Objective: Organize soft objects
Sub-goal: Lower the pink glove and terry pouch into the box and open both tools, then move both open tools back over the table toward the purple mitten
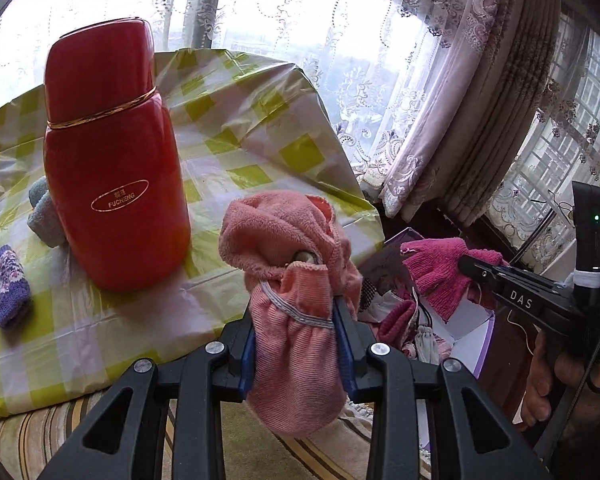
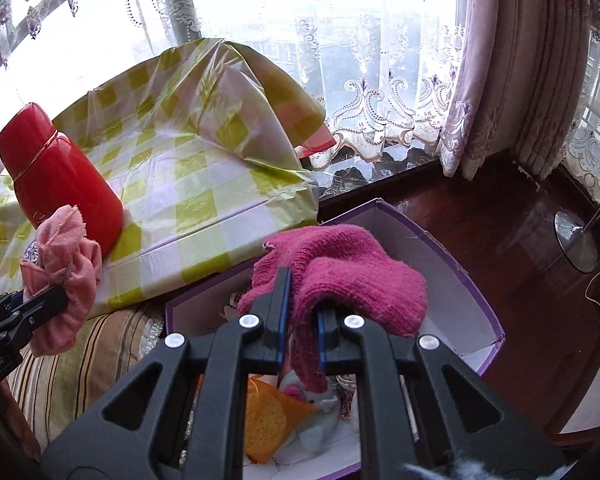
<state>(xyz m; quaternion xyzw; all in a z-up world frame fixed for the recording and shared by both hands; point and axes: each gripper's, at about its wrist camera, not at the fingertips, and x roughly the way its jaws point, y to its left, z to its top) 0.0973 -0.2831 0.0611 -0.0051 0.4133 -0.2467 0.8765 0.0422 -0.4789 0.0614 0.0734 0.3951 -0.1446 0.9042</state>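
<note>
Hanging out in somebody's living space, looks like

I'm seeing lace curtains glowing at the window, a checked tablecloth, dark wood floor.

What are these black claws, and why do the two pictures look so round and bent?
No robot here: a person holds a two-finger gripper in each hand, each with a wide-angle camera looking along its fingers. The left gripper is shut on a salmon-pink towel; the right gripper is shut on a magenta knit glove over a purple-edged cardboard box of soft things. On the checked tablecloth stand a red thermos, a purple patterned knit piece and a blue-grey rolled cloth.
</note>
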